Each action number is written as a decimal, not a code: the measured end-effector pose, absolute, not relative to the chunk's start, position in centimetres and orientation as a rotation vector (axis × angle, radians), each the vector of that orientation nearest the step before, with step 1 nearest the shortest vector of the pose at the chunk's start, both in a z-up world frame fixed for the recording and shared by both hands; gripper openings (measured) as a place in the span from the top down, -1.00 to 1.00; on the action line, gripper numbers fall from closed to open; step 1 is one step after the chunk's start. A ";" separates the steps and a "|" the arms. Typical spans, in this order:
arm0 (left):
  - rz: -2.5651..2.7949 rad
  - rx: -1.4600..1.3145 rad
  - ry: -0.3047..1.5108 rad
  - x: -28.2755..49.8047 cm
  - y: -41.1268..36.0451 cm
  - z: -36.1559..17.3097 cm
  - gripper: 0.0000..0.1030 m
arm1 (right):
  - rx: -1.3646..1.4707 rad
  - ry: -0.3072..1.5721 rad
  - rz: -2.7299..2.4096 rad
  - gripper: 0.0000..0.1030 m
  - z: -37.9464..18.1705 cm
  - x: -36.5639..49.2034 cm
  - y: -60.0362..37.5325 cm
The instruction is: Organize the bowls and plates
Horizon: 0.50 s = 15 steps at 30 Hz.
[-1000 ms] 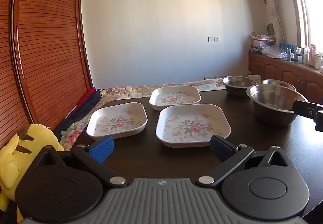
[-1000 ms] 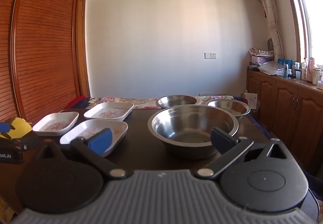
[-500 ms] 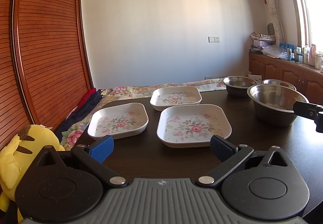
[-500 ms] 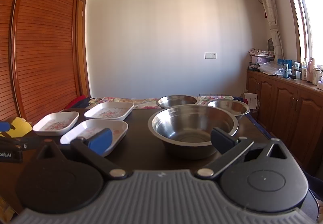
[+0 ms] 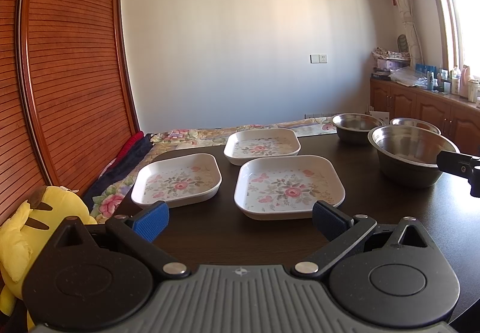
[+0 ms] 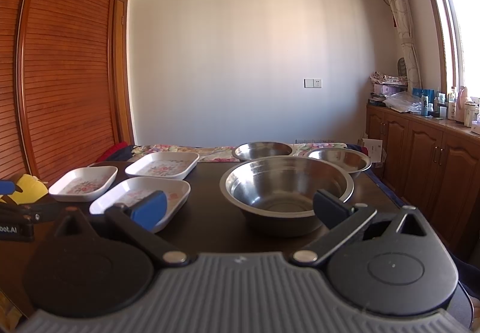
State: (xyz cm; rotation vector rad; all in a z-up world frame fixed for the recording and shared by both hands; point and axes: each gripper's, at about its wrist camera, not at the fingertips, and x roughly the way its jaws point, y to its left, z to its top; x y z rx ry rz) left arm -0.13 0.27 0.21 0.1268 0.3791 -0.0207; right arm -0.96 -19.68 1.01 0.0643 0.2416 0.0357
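Three white square plates with flower prints lie on the dark table (image 5: 210, 240): a near one (image 5: 288, 186), a left one (image 5: 177, 179) and a far one (image 5: 262, 145). To their right stand three steel bowls: a large one (image 6: 286, 187), and two smaller ones (image 6: 263, 150) (image 6: 339, 159) behind it. My left gripper (image 5: 240, 220) is open just in front of the near plate, holding nothing. My right gripper (image 6: 238, 208) is open in front of the large bowl, also holding nothing.
A yellow plush toy (image 5: 33, 231) sits off the table's left edge by a wooden slatted wardrobe (image 5: 60, 78). A floral bedspread (image 5: 192, 135) lies beyond the table. Wooden cabinets (image 6: 426, 159) with bottles on top line the right wall.
Both grippers have stayed nearly still; the left view has shifted very slightly. Plates and bowls have not moved.
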 end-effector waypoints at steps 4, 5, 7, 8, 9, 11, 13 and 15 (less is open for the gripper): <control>-0.020 0.127 0.380 -0.1 0.3 0.2 -1.00 | 0.064 0.241 0.036 -1.00 1.0 -1.0 -19.7; -0.020 0.128 0.380 -0.1 0.3 0.2 -1.00 | 0.064 0.241 0.035 -1.00 1.0 -1.0 -19.7; -0.021 0.127 0.380 -0.1 0.3 0.2 -1.00 | 0.063 0.240 0.034 -1.00 1.0 -1.0 -19.7; -0.021 0.128 0.380 -0.1 0.3 0.2 -1.00 | 0.064 0.241 0.035 -1.00 1.0 -1.0 -19.7; -0.021 0.129 0.380 -0.1 0.3 0.2 -1.00 | 0.064 0.240 0.035 -1.00 1.0 -1.0 -19.7; -0.019 0.131 0.379 -0.1 0.3 0.2 -1.00 | 0.061 0.240 0.034 -1.00 1.0 -1.0 -19.7; -0.019 0.132 0.380 -0.1 0.3 0.2 -1.00 | 0.062 0.240 0.034 -1.00 1.0 -1.0 -19.7; -0.018 0.133 0.380 -0.1 0.3 0.2 -1.00 | 0.062 0.240 0.034 -1.00 1.0 -1.0 -19.7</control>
